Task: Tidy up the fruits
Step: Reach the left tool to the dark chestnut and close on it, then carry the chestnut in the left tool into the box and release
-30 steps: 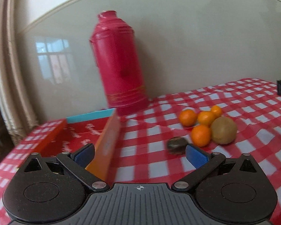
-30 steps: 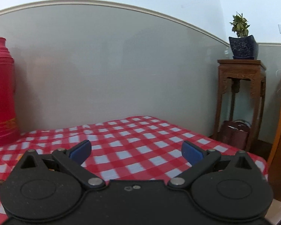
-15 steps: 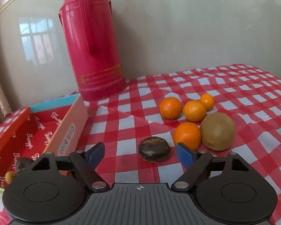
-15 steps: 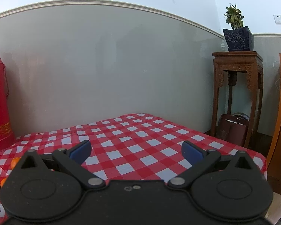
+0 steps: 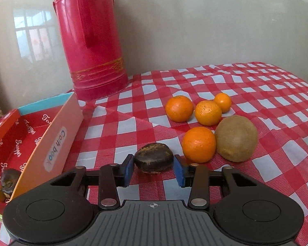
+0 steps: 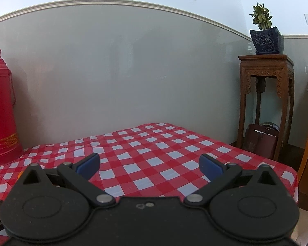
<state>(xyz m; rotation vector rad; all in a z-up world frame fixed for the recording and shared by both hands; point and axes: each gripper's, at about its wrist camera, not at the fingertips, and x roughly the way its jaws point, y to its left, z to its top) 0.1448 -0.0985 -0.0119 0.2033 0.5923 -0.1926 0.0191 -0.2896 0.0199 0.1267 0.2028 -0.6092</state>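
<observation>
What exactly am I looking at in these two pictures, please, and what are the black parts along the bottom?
No robot arm is involved: a person carries a hand-held two-finger gripper in each hand, and a fisheye camera on each looks forward along its fingers. The black parts are the grippers' own bodies.

The left view shows the left gripper closing its blue pads around a small dark brown flattish fruit on the red-and-white checked tablecloth; the pads appear to touch it. Beside it lie four oranges, the nearest touching a brown kiwi. A tall red thermos flask stands behind, and a red cardboard box at the left already holds two small fruits.

The right view shows the right gripper, open and empty, over bare cloth.
</observation>
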